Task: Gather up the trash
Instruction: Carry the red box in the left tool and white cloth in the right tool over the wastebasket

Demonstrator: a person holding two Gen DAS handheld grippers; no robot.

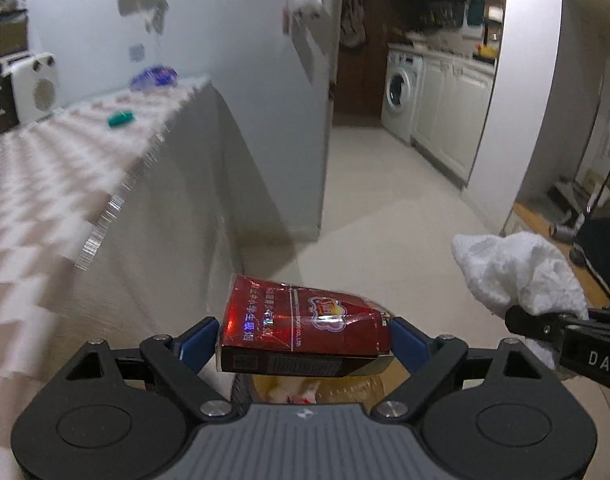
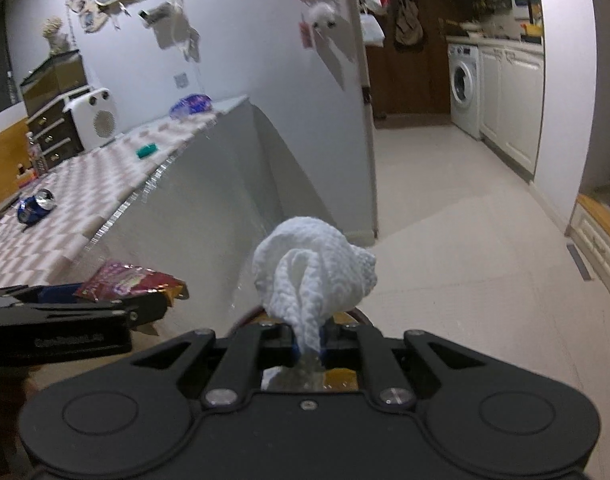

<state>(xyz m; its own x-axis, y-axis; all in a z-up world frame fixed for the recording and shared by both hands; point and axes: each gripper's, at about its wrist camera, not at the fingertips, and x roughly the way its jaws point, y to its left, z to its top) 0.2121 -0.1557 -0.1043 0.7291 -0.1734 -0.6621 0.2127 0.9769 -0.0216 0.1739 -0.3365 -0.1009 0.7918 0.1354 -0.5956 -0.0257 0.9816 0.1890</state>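
A red cigarette pack (image 1: 305,320) in crinkled clear wrap lies crosswise between the blue pads (image 1: 197,340) of my left gripper (image 1: 305,340), which is shut on it with its jaws wide. In the right wrist view the same pack (image 2: 129,280) and left gripper (image 2: 85,308) sit low on the left. My right gripper (image 2: 309,344) is shut on a crumpled white paper towel (image 2: 313,276), which bulges above the fingers. From the left wrist, the towel (image 1: 517,272) and right gripper (image 1: 545,324) are close on the right. Both grippers hang beside the table's end, over the floor.
A checked tablecloth covers the table (image 2: 85,184) on the left, with a crushed blue can (image 2: 35,204), a green object (image 2: 147,151) and a blue wrapper (image 2: 191,105) on it. Yellowish plastic-wrapped stuff (image 1: 345,390) shows just beneath the grippers. A washing machine (image 2: 463,80) stands beyond the pale floor.
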